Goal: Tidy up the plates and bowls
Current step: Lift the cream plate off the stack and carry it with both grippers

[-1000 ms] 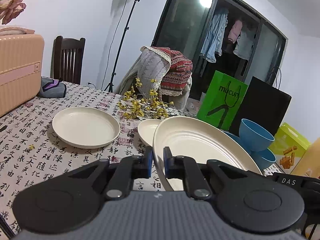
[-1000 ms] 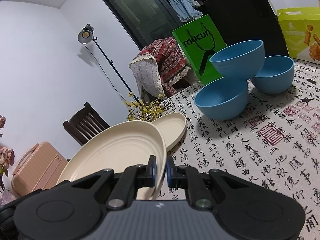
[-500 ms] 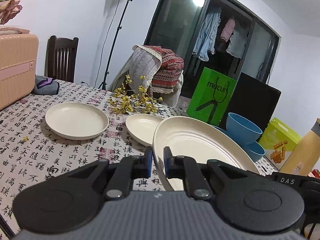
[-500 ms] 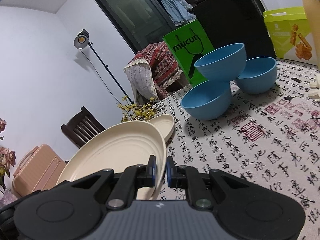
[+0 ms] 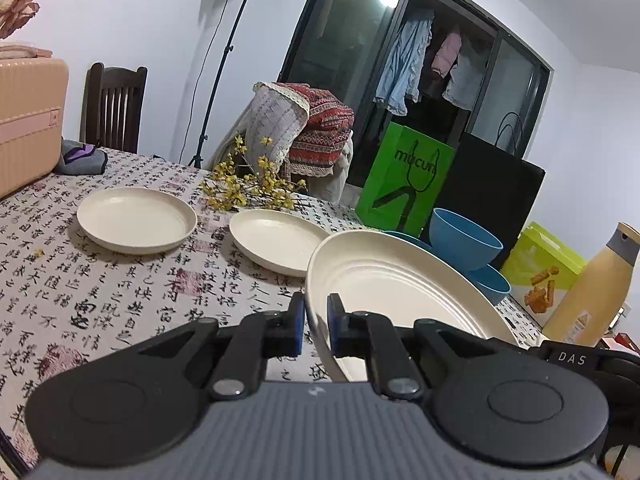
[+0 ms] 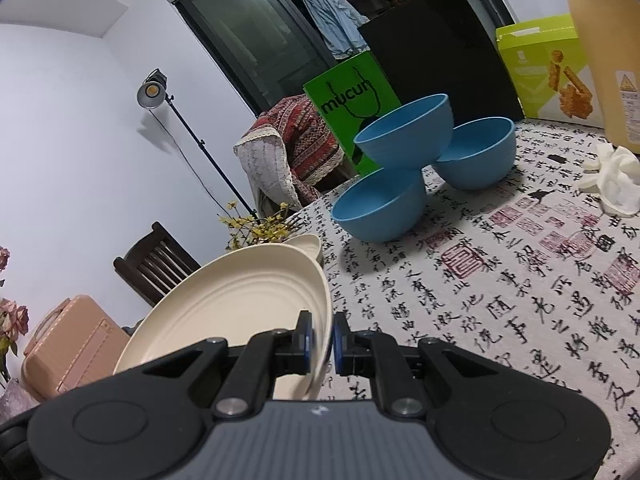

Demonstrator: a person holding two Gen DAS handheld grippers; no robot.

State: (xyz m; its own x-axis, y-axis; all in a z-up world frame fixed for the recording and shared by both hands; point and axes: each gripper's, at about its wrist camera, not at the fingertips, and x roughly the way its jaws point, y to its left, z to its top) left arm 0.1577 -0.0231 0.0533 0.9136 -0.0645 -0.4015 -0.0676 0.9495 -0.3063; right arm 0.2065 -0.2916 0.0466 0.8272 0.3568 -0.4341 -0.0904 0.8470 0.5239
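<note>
Both grippers clamped on one big cream plate, held above the table

The left gripper (image 5: 316, 324) and right gripper (image 6: 319, 338) each have their jaws pinched tight on opposite rims of the large round cream plate (image 5: 396, 292), nothing on it. Relative to that plate: two smaller empty cream plates (image 5: 136, 220) (image 5: 276, 240) lie on the calligraphy-print table (image 5: 100, 292) beyond its left side, and three empty blue bowls (image 6: 404, 136) cluster beyond its right side, one perched tilted across the other two.
</note>
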